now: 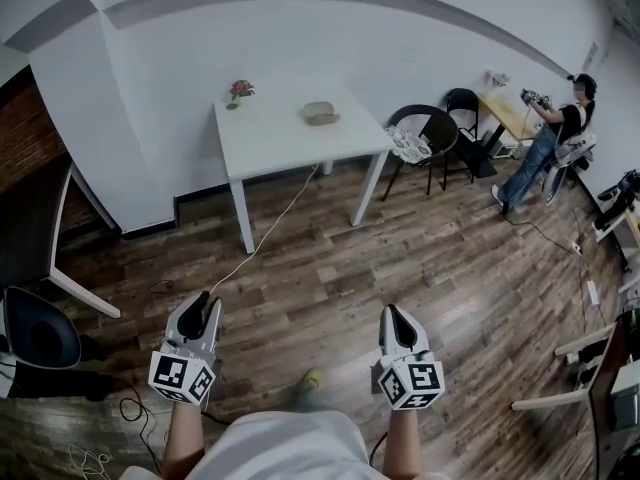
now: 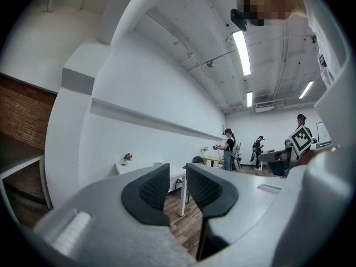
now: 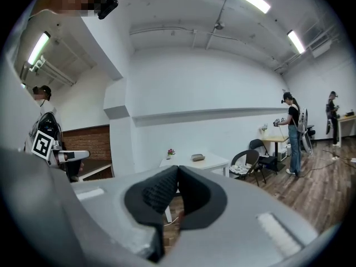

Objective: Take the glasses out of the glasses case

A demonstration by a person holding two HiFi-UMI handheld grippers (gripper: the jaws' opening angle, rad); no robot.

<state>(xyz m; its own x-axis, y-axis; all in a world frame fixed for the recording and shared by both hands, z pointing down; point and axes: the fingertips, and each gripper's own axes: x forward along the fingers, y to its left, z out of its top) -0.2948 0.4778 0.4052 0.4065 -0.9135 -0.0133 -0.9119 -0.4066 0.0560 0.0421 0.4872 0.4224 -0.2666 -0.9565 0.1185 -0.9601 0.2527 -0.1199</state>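
A tan glasses case [image 1: 320, 113] lies shut on the white table [image 1: 275, 143] against the far wall, next to a small potted flower [image 1: 240, 91]. The right gripper view shows the case [image 3: 197, 157] small and far off on that table [image 3: 208, 163]. Both grippers hang low over the wooden floor, well short of the table. My left gripper [image 1: 205, 303] holds nothing, and its pads [image 2: 156, 189] stand a narrow gap apart. The right gripper [image 1: 392, 313] has its pads [image 3: 161, 189] touching at the tips and is empty too.
Black chairs [image 1: 425, 133] stand right of the table, beside a small wooden desk [image 1: 510, 113] where a person [image 1: 555, 143] works. A black office chair [image 1: 40, 333] and a desk [image 1: 60, 238] are at my left. A white cable [image 1: 270, 228] runs across the floor.
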